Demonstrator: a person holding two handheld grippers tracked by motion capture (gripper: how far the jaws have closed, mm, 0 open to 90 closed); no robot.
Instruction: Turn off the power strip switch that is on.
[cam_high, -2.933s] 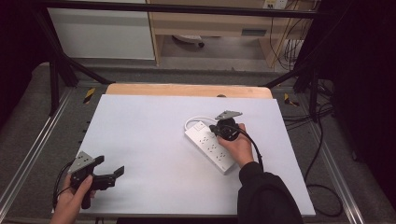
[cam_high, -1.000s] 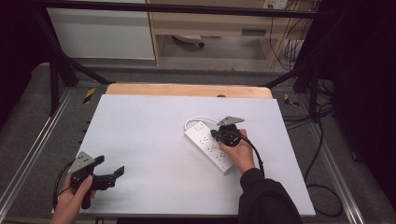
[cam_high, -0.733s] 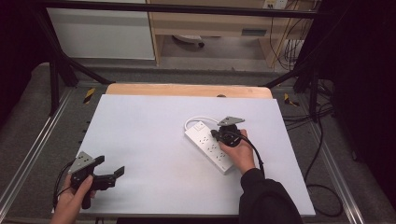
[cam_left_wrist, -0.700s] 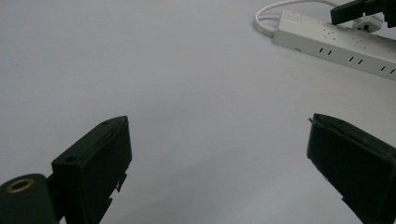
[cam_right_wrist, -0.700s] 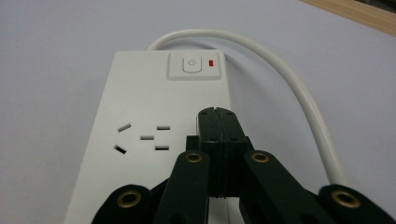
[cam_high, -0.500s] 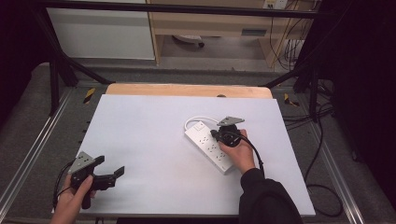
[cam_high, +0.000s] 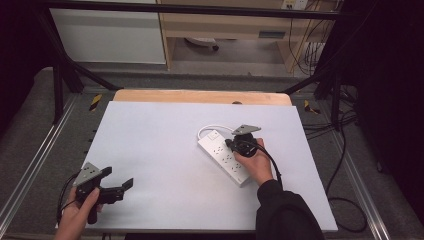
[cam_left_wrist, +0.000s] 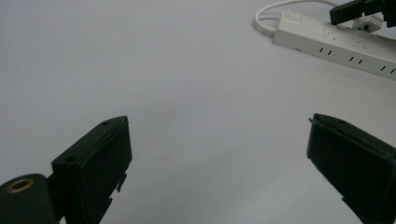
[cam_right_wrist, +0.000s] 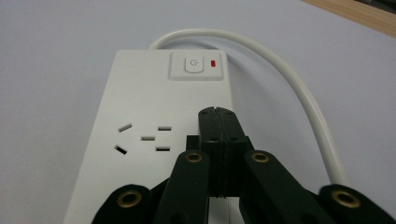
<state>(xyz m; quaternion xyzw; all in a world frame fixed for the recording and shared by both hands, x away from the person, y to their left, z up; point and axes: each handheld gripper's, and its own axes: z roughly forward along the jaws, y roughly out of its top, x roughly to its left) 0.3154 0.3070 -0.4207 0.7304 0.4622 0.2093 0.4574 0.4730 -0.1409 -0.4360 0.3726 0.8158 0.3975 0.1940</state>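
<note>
A white power strip (cam_high: 223, 155) lies at an angle right of the table's middle, its white cable (cam_high: 207, 129) looping off the far end. My right gripper (cam_high: 231, 144) hovers over that end, jaws pressed together with nothing between them. In the right gripper view the shut right gripper (cam_right_wrist: 217, 113) points at the power button (cam_right_wrist: 194, 64), beside a red light (cam_right_wrist: 214, 63), its tips a little short of the button. Whether they touch the power strip (cam_right_wrist: 140, 93) I cannot tell. My left gripper (cam_high: 119, 179) rests at the near left corner, open and empty; its jaws gape wide in the left gripper (cam_left_wrist: 217, 140) view.
The white tabletop (cam_high: 160, 135) has a wooden strip (cam_high: 200, 96) along its far edge. Metal frame rails (cam_high: 30, 170) run down both sides, and dark cables (cam_high: 345, 150) hang off the right. In the left gripper view the power strip (cam_left_wrist: 336, 44) lies far ahead.
Since the earliest frame my right gripper has shifted slightly nearer along the power strip. Over the last second nothing has moved.
</note>
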